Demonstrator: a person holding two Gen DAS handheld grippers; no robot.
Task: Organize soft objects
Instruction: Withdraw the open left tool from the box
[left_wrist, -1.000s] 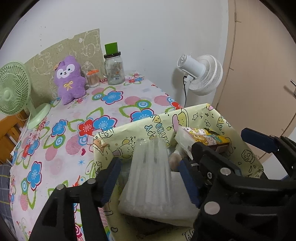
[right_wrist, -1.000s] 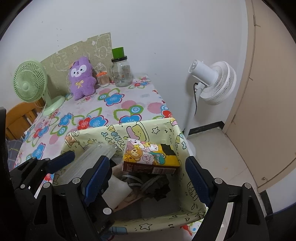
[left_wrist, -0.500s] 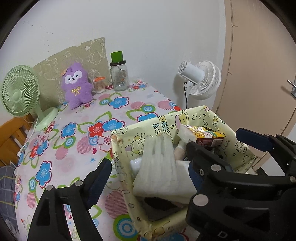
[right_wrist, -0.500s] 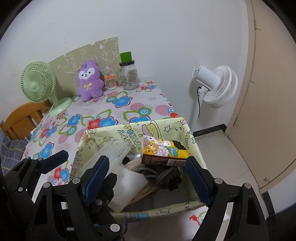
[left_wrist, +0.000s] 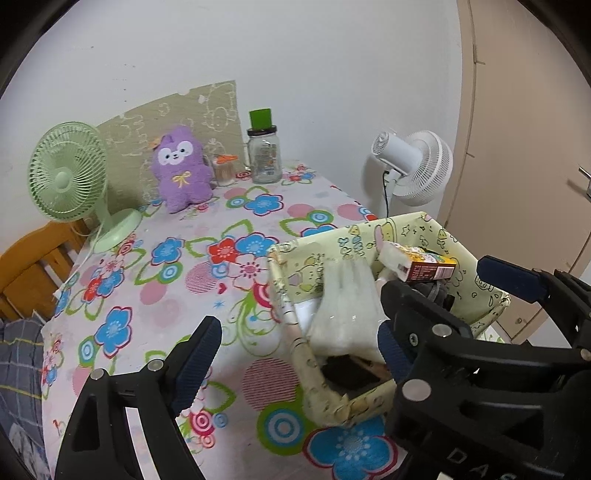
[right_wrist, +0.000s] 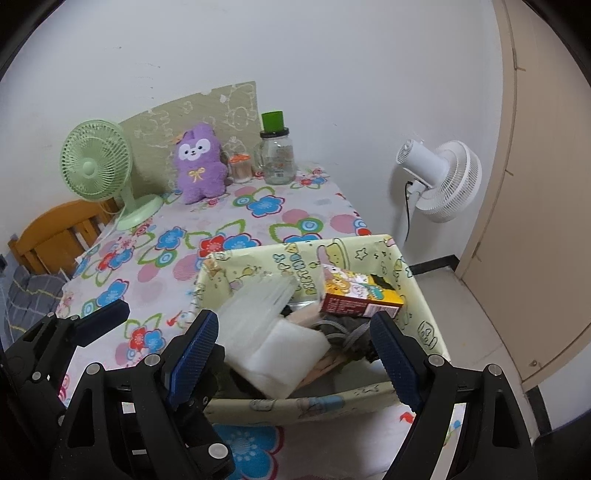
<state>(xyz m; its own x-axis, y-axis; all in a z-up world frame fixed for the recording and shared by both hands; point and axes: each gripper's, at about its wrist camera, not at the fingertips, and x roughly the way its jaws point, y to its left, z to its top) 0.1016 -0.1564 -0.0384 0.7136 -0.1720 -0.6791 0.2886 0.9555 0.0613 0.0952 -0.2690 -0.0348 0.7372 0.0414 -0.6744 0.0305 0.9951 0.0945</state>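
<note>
A pale yellow cartoon-print fabric box (left_wrist: 291, 317) (right_wrist: 421, 295) stands at the near right corner of the flowered table. In it lie a clear plastic packet of white soft material (left_wrist: 347, 306) (right_wrist: 273, 332), a colourful carton (left_wrist: 424, 264) (right_wrist: 358, 295) and dark cloth (right_wrist: 343, 328). A purple plush toy (left_wrist: 181, 166) (right_wrist: 199, 166) sits at the far end. My left gripper (left_wrist: 299, 350) is open and empty, above the box's left wall. My right gripper (right_wrist: 295, 350) is open and empty over the box's near side.
A green desk fan (left_wrist: 70, 177) (right_wrist: 99, 166) stands far left. A glass jar with green lid (left_wrist: 263, 151) (right_wrist: 277, 155) and a small orange-lidded jar (right_wrist: 240, 168) stand by the plush. A white floor fan (left_wrist: 413, 166) (right_wrist: 439, 181) stands right of the table, with a wooden chair (right_wrist: 55, 232) on the left.
Both grippers have pulled back and up from the box. The left gripper has shifted left, so more of the table shows. The packet stays in the box.
</note>
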